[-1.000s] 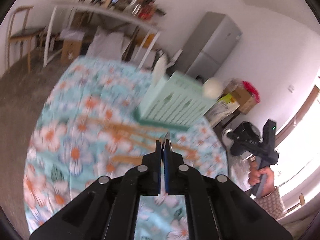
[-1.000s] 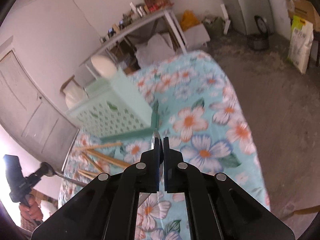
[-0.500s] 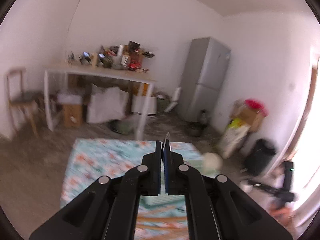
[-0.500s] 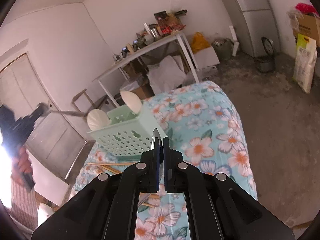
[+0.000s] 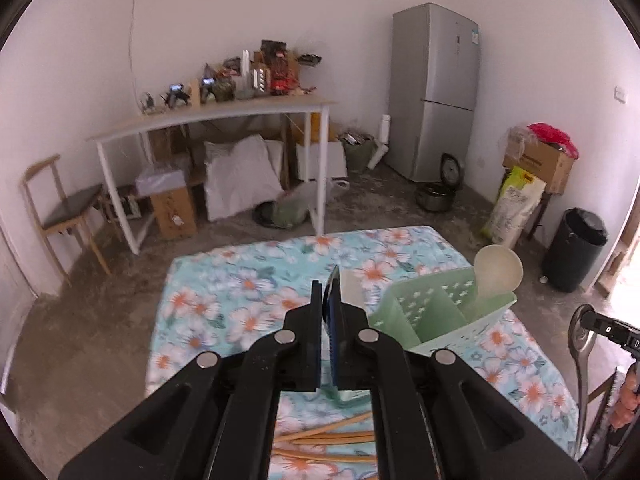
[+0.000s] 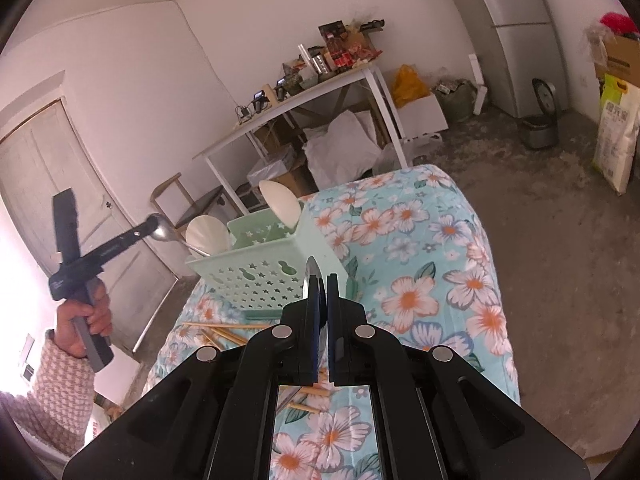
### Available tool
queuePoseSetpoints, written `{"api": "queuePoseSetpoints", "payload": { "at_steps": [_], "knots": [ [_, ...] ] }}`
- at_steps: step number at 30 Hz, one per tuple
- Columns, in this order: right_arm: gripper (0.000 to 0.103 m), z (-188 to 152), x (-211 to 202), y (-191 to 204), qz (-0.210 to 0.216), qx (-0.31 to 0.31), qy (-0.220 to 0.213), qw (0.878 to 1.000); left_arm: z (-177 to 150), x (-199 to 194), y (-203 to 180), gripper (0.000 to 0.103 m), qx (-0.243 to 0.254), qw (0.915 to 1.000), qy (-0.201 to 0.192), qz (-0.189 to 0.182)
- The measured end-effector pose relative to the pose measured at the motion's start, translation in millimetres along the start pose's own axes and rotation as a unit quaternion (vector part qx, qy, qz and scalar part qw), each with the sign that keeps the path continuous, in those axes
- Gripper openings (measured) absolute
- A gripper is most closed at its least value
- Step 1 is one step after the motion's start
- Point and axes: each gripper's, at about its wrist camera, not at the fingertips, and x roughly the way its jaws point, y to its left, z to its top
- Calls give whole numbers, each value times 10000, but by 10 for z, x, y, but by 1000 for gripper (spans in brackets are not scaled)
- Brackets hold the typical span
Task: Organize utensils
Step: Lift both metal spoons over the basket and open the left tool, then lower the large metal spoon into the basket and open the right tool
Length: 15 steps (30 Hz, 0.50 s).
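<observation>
A mint green utensil basket stands on the floral tablecloth, with two white spoons upright in it. It also shows in the right wrist view. My left gripper is shut on a metal spoon, held above and left of the basket. My right gripper is shut on another metal spoon, right of the basket. Several wooden chopsticks lie on the cloth in front of the basket.
A white shelf table with clutter stands at the back wall, a grey fridge to its right. A wooden chair is at the left, a black bin at the right. The floor around the table is bare concrete.
Both grippers have risen and tilted up from the tablecloth, each carrying its spoon. The left view swung from the table up to the room, then settled above the basket.
</observation>
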Motion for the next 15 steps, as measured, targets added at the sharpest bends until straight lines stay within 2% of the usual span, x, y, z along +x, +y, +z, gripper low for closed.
{"api": "queuePoseSetpoints", "payload": {
  "at_steps": [3,6,8,13,15],
  "knots": [
    [2,8,-20,65,-35,-100,-33,9999,-32,57,60,7,-347,9987,23,-384],
    [2,28,-30,121,-93,-220,-65,9997,-43,31,194,14,-807,9945,-154,-652],
    [2,66,-36,167,-115,-259,-101,9995,-65,-22,238,30,-976,9927,-275,-659],
    [2,326,-24,354,-128,-527,-364,9979,-238,-261,360,52,-1082,9916,-446,-552],
    [2,535,-27,482,-144,-741,-637,9951,-367,-349,408,58,-1166,9908,-421,-538]
  ]
}}
